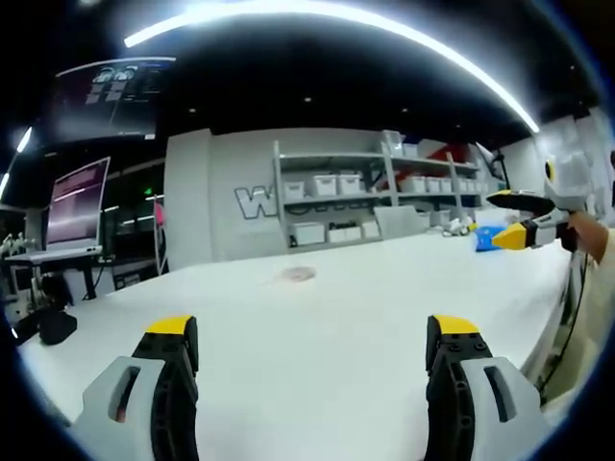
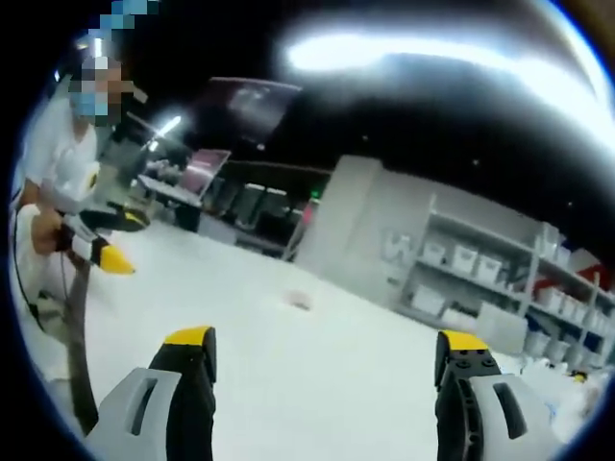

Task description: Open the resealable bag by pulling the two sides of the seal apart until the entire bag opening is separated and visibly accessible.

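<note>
- Left gripper (image 1: 312, 351): jaws wide apart, holding nothing, above the white bench (image 1: 336, 307).
- Right gripper (image 2: 322, 370): jaws likewise apart.
- Resealable bag (image 1: 298, 274): small, pale, flat on the bench, well ahead.
- Shelves (image 1: 384, 192) hold white bins; contents unreadable.

Room dim overhead; ceiling dark. Long ceiling light strip (image 1: 327, 19) arced across the top of the left gripper view, bent by the fisheye, blown out white. In the right gripper view the same kind of strip (image 2: 423, 53) smeared into a soft glare. White table (image 1: 336, 317) bright, evenly lit, shadows faint. Right gripper view blurred throughout; far shelves (image 2: 500, 279) soft. Left gripper view sharper; edges curved. Monitor (image 1: 77, 202) glowed pink.
</note>
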`<state>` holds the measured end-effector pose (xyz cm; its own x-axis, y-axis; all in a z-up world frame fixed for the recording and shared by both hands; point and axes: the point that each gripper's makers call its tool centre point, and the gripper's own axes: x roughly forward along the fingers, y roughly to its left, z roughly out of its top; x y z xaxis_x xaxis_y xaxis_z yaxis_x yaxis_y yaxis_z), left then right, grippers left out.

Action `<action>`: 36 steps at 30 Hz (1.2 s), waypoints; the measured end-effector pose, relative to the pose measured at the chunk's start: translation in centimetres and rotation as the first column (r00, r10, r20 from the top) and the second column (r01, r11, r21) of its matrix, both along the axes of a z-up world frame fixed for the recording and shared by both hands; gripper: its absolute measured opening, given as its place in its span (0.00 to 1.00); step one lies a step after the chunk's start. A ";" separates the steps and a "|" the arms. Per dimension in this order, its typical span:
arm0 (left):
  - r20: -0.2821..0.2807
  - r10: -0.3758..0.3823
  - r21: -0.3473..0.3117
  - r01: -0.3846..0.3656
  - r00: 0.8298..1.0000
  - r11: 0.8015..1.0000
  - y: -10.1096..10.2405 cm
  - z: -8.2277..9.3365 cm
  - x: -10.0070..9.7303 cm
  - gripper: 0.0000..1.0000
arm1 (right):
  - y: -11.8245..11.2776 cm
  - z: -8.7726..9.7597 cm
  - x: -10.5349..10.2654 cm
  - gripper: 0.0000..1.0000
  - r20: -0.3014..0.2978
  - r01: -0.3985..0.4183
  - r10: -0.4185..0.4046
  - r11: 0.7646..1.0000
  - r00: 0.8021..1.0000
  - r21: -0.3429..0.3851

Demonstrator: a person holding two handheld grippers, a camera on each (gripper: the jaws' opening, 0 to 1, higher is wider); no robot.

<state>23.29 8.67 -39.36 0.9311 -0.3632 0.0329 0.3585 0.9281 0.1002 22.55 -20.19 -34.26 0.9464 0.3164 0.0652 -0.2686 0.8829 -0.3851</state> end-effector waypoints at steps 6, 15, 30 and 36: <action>0.002 -0.002 0.001 0.002 1.000 1.000 0.0 0.2 -0.1 0.97 | 0.1 0.1 0.5 0.95 -0.023 -0.017 0.018 0.999 1.000 0.038; -0.002 0.004 0.011 -0.004 1.000 1.000 0.4 0.3 -0.2 0.97 | 0.1 0.1 0.5 0.95 -0.046 -0.029 0.033 0.995 0.998 0.093; -0.004 0.003 0.017 -0.003 1.000 1.000 0.2 0.2 -0.1 0.96 | 0.6 0.8 1.2 0.95 -0.049 -0.050 0.052 0.998 0.997 0.042; -0.004 0.006 0.016 -0.006 1.000 1.000 0.3 0.1 -0.1 0.96 | 0.7 0.4 1.7 0.94 -0.062 -0.057 0.057 0.998 0.996 0.012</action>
<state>23.17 8.93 -39.27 0.9332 -0.3585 0.0235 0.3537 0.9283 0.1142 24.23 -19.46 -33.83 0.9291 0.3696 0.0106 -0.3417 0.8693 -0.3572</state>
